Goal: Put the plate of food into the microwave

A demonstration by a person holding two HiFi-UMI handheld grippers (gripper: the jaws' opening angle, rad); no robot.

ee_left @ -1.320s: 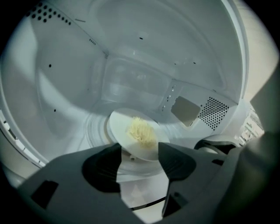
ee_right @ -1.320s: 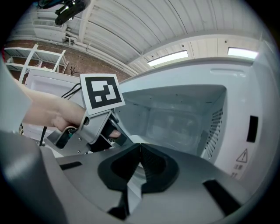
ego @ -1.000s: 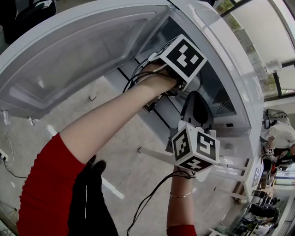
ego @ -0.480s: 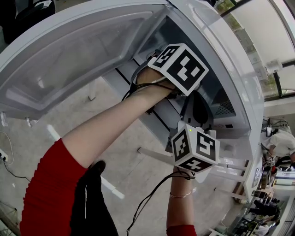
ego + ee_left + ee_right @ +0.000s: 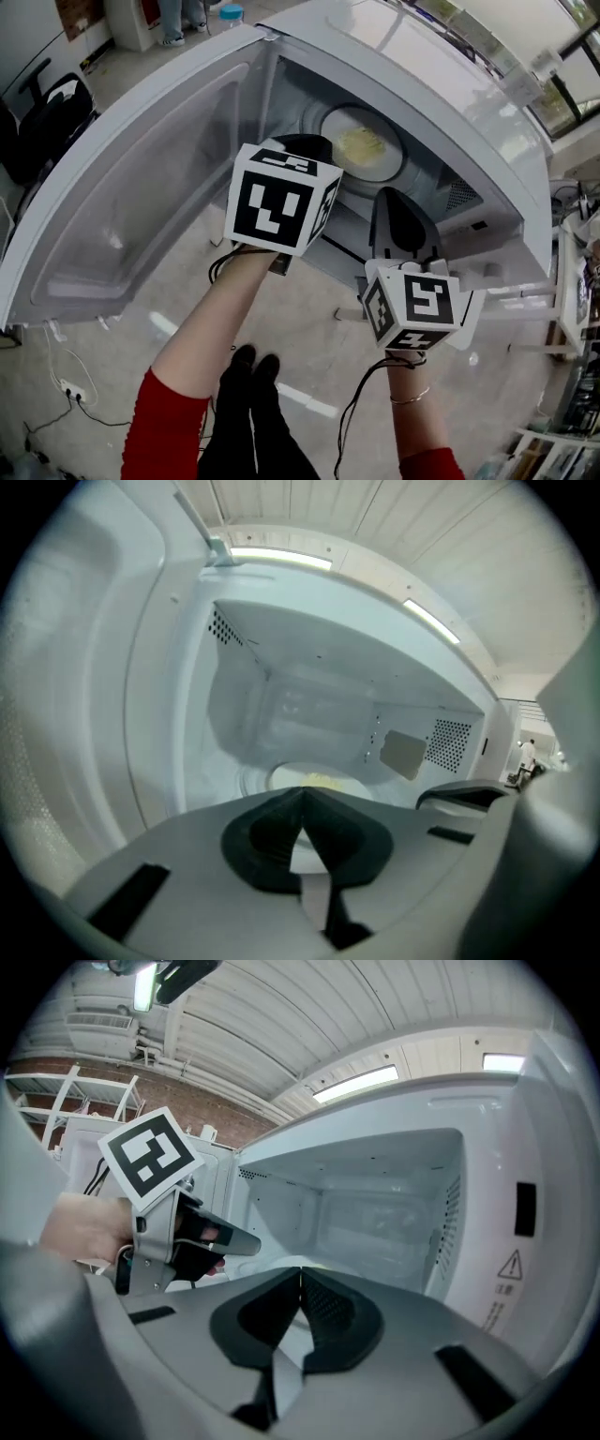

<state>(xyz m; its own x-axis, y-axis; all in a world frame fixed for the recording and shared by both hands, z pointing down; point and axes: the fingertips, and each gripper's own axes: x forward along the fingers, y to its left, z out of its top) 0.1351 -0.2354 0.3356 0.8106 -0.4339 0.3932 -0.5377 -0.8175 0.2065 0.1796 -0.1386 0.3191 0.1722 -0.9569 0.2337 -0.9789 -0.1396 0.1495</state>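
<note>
Head view: plate of food [image 5: 362, 150] inside open microwave [image 5: 450, 103].

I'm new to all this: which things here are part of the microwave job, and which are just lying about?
Part of the job: white microwave, its open door, white plate of yellow food inside it, left gripper and right gripper, both shut and empty.
Just lying about: black office chair, white power strip on the floor.
</note>
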